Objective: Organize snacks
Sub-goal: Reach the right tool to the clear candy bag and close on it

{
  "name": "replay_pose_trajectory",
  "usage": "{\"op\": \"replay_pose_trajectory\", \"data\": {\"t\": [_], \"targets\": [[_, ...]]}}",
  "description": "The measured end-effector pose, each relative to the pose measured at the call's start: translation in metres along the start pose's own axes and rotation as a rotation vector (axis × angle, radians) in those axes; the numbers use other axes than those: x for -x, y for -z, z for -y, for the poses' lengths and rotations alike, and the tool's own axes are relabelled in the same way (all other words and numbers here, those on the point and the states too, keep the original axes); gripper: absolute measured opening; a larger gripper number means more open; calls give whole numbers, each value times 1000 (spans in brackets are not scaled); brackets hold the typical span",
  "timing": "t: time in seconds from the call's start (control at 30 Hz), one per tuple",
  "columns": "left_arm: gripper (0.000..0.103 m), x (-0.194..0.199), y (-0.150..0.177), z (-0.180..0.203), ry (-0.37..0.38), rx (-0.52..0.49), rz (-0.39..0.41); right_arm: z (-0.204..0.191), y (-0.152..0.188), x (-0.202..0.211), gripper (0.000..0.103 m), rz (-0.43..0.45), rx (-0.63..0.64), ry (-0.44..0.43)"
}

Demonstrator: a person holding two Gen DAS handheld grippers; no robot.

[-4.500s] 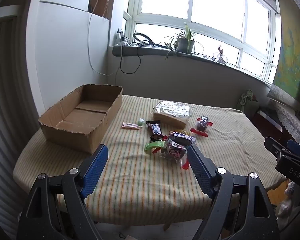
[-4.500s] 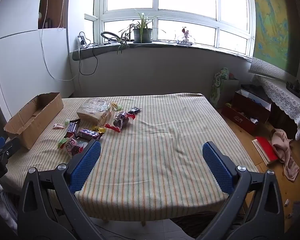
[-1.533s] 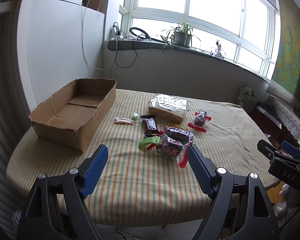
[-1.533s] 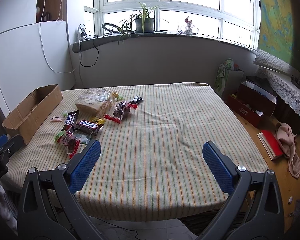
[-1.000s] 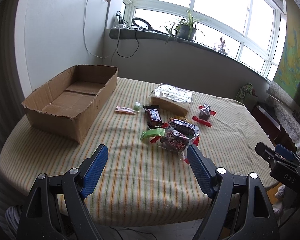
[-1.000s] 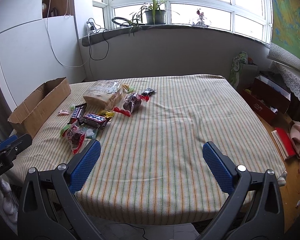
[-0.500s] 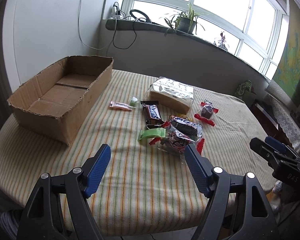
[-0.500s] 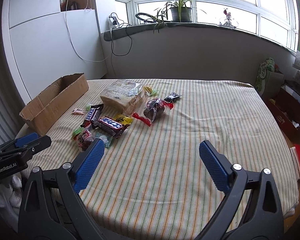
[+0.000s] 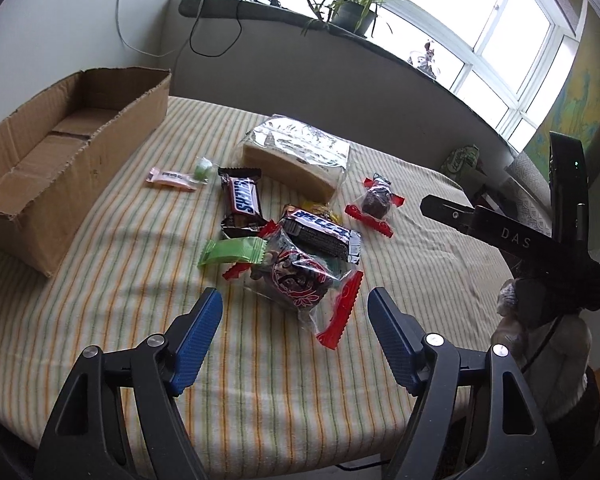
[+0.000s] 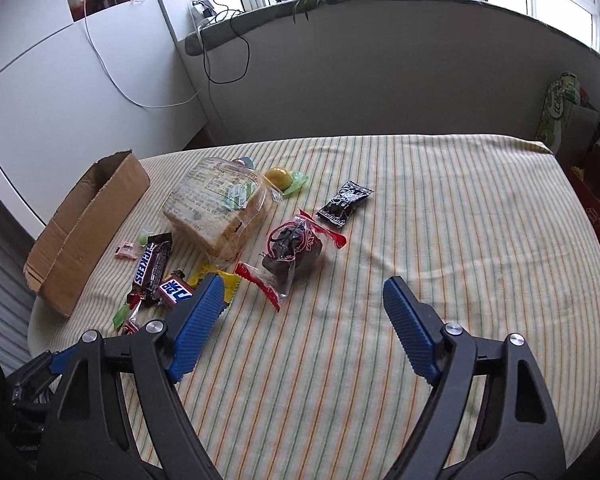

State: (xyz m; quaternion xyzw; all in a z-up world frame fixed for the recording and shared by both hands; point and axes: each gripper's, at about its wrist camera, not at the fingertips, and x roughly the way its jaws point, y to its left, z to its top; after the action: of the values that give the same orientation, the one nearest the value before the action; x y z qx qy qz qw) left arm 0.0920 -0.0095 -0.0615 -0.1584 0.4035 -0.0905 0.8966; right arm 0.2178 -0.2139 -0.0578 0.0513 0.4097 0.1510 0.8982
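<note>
One cardboard box (image 9: 66, 160) sits at the left edge of my striped tablecloth (image 9: 148, 312), corrugated, flaps torn, nothing inside that I can see. My left gripper (image 9: 294, 334) hangs with jaws wide apart and bare, just short of a clear crinkly bag of dark sweets (image 9: 296, 278). My right gripper (image 10: 302, 314) is closing its ribbed blue pads on nothing, near a second sweet bag (image 10: 290, 250). Snickers bars (image 9: 242, 202), a wrapped bread loaf (image 9: 296, 158) and small glossy packets lie loose beside the box.
</note>
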Motion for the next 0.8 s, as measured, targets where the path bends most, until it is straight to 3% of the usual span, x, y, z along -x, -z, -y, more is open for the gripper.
{"op": "replay_pose_trajectory", "data": {"t": [0.3, 0.5, 0.67, 0.8], "targets": [[75, -34, -10, -5, -6, 138, -67, -5, -10, -29, 84, -41, -43, 6], [75, -39, -13, -3, -38, 146, -44, -3, -13, -47, 83, -69, -74, 33], [75, -39, -11, -3, -56, 132, -34, -1, -17, -61, 74, -91, -98, 47], [61, -41, -13, -5, -82, 114, -22, -4, -21, -69, 69, -104, -84, 60]]}}
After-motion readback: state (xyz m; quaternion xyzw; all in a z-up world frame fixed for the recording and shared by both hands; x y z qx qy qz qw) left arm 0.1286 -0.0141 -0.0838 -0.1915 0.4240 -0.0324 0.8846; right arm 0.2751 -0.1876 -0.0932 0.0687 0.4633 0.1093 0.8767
